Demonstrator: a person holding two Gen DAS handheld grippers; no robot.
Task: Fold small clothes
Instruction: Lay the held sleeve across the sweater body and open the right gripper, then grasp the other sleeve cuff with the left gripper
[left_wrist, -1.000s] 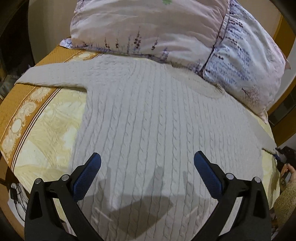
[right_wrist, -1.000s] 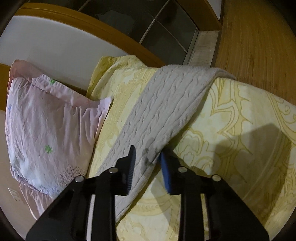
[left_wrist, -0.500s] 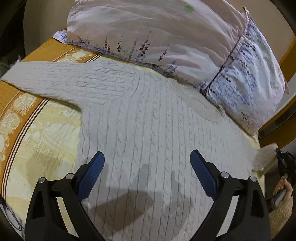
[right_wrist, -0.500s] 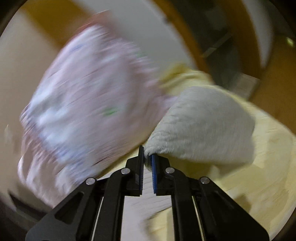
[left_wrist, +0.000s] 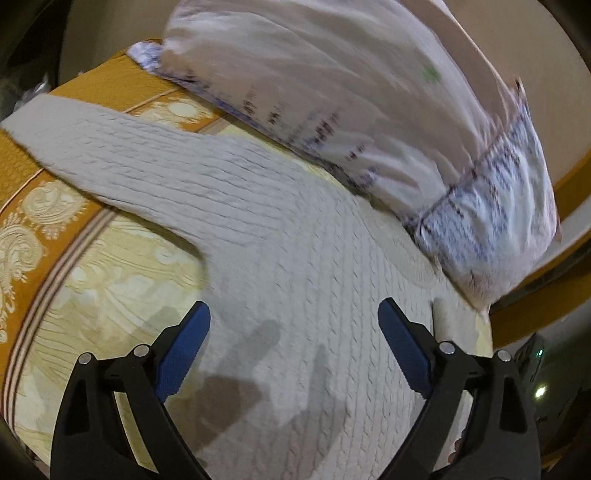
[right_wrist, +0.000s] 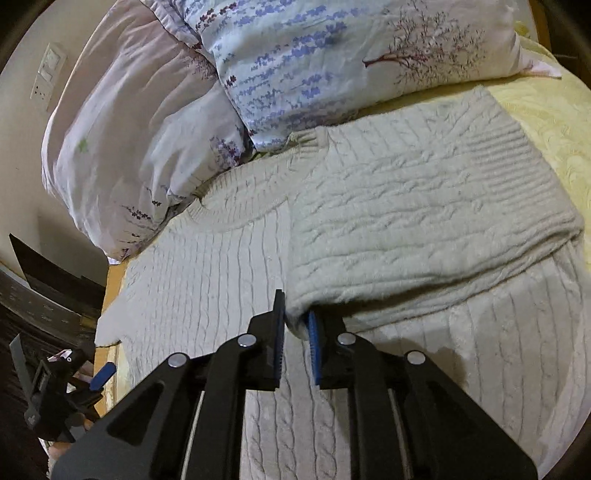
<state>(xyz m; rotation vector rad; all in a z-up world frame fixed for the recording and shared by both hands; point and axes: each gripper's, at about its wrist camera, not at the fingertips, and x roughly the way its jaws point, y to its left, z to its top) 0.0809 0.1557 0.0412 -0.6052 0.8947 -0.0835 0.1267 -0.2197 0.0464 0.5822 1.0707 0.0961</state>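
Underneath everything, a bed with a yellow embossed quilted cover bordered in orange (left_wrist: 92, 280) carries two plump, crinkled floral cotton pillows (right_wrist: 332, 62) at its head. Below them lies a cream cable-knit sweater (left_wrist: 295, 280), spread flat on the cover, its thick ribbed-cuff sleeve (right_wrist: 424, 206) folded across the chest. The black right gripper with blue textured pads (right_wrist: 295, 332) is pressed together, pinching the sleeve's edge. The matching left gripper (left_wrist: 293, 325) hangs spread wide above the sweater's body, holding nothing.
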